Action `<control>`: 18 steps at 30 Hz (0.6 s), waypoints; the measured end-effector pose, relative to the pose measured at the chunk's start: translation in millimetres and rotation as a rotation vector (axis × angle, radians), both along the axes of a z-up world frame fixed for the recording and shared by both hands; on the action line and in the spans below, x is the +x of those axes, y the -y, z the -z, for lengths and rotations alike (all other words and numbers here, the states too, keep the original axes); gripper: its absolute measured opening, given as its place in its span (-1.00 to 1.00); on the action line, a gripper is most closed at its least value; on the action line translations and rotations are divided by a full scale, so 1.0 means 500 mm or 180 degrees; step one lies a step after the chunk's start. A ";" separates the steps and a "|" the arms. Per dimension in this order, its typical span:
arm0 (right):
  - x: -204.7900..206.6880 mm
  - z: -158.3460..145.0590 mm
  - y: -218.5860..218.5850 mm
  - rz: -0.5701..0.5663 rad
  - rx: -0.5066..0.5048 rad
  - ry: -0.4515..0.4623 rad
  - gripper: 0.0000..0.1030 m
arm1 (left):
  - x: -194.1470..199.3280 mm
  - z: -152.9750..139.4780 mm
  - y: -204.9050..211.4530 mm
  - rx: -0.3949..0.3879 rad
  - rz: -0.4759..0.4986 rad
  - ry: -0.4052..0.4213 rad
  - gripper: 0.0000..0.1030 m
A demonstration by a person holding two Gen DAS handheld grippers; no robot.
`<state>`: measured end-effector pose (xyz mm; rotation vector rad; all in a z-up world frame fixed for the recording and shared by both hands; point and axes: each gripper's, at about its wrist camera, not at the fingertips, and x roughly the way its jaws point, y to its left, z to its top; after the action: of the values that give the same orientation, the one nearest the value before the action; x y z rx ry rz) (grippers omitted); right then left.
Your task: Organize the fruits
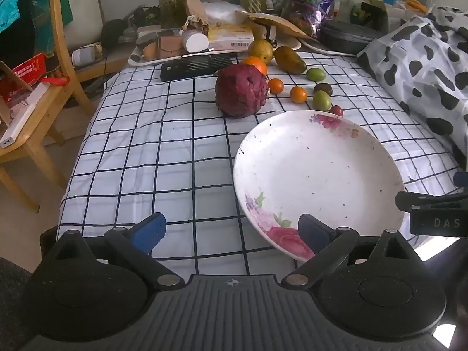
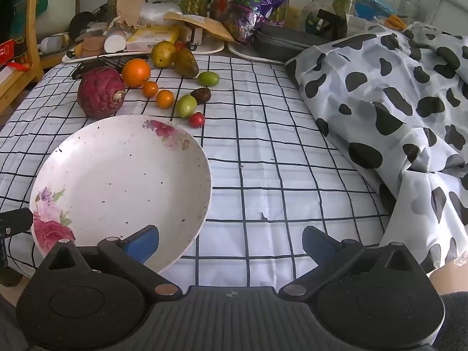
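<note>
In the left wrist view, the left gripper [image 1: 232,232] hangs low over the near edge of the white cloth with a black grid [image 1: 146,152], its blue-padded fingers [image 1: 150,229] spread wide with nothing between them; the right pad overlaps the near rim of the round white plate with pink flower prints [image 1: 318,175], which holds no fruit. Beyond the plate's far rim sits the large dark-red round fruit [image 1: 242,90], with a big orange [image 1: 257,64] just behind it, two small orange fruits [image 1: 276,85] to its right, then green oval fruits [image 1: 321,99], a small red fruit [image 1: 336,110] near the plate's rim, and two yellow-green mangoes [image 1: 289,59] farthest back. The tip of the right gripper [image 1: 433,213] pokes in at the right edge. In the right wrist view, the right gripper [image 2: 231,241] is also spread and empty, its left pad over the plate's [image 2: 117,175] near rim. The fruits lie in a cluster at the far left, the dark-red one [image 2: 101,92] closest to the plate. A cow-patterned sheet [image 2: 395,102] fills the right side.
</note>
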<state>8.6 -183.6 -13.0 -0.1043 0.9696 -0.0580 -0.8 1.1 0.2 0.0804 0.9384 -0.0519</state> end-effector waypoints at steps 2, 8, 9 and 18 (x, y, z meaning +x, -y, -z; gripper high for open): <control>0.001 0.001 0.002 0.0007 0.0005 -0.0003 1.00 | -0.003 0.009 -0.005 0.0007 0.0001 -0.0003 0.91; 0.000 0.001 -0.002 0.0006 0.0002 0.0009 1.00 | 0.000 0.007 0.002 0.0028 -0.0012 -0.0020 0.91; 0.004 0.002 0.004 0.0003 0.0029 -0.0010 1.00 | 0.000 0.008 0.002 0.0027 -0.0013 -0.0018 0.91; -0.005 -0.003 -0.005 -0.0050 0.0010 0.0088 1.00 | 0.001 0.009 -0.001 0.0024 -0.0011 -0.0028 0.91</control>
<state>6.1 -181.1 -11.3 -0.1079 0.9413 -0.0434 -0.4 1.4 -4.1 0.0855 0.9477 -0.0456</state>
